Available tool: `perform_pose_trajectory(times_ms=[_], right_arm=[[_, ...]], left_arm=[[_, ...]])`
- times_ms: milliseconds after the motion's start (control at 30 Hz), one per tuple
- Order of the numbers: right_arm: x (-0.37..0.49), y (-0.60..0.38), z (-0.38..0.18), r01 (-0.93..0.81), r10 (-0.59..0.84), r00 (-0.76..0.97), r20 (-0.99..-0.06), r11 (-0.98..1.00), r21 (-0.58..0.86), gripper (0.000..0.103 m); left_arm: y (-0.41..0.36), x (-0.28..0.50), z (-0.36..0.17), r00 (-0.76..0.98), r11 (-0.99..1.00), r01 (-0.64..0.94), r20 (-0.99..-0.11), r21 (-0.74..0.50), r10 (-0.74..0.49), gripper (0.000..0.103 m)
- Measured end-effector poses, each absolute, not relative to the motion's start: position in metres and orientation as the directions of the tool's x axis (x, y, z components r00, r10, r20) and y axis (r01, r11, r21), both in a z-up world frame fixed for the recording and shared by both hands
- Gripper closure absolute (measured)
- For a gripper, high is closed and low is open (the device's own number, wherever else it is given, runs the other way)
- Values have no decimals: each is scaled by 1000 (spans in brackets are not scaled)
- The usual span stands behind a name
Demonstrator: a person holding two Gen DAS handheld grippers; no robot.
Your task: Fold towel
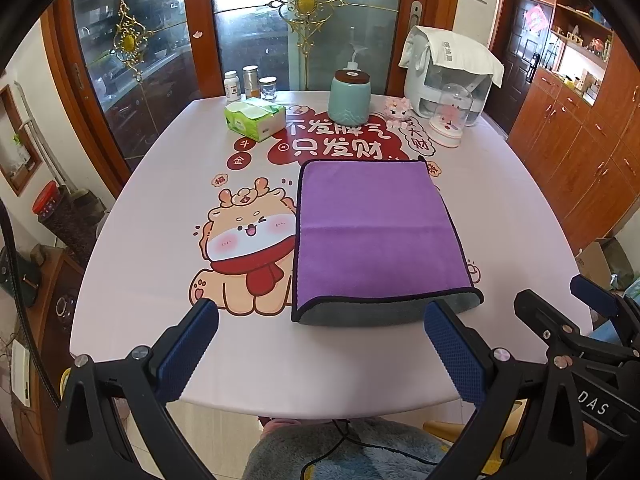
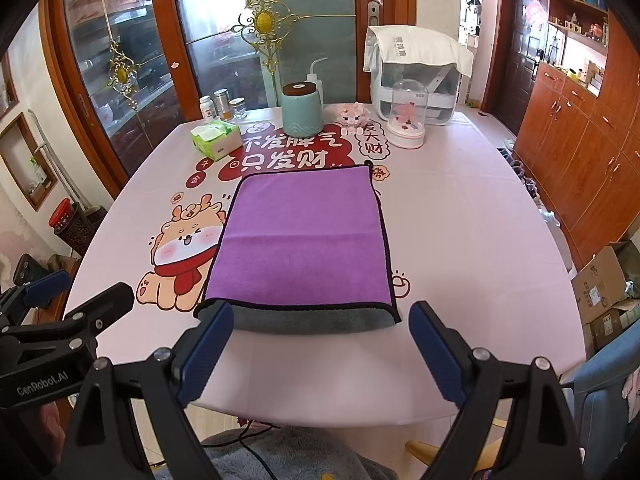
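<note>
A purple towel (image 1: 372,232) with a dark hem and grey underside lies folded in half on the pink table (image 1: 160,240), its fold at the near edge. It also shows in the right wrist view (image 2: 304,240). My left gripper (image 1: 320,320) is open and empty, held above the table's near edge, just in front and left of the towel. My right gripper (image 2: 322,322) is open and empty, hovering right at the towel's near folded edge. Each gripper appears beside the other: the right gripper (image 1: 568,312), the left gripper (image 2: 80,292).
At the far end stand a green tissue box (image 1: 256,118), a teal jar (image 1: 350,98), small bottles (image 1: 250,82), a pink plush (image 1: 396,110), a domed ornament (image 1: 452,120) and a white appliance (image 1: 448,76). Wooden cabinets (image 2: 580,152) line the right; cardboard boxes (image 2: 600,288) sit below.
</note>
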State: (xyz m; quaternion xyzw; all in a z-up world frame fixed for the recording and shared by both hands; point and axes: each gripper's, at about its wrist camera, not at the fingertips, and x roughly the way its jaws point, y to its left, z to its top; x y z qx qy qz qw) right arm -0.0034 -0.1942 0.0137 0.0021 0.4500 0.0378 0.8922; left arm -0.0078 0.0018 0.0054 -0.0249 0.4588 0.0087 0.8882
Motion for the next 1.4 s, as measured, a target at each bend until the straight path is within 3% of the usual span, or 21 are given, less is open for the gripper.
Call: perform_pose_trajectory(times_ms=[1400], right_arm=[[3, -203, 1, -93, 97, 560, -822, 994, 54, 13]], left_arm=[[-5, -2, -11, 547, 996, -70, -837, -52, -6, 1]])
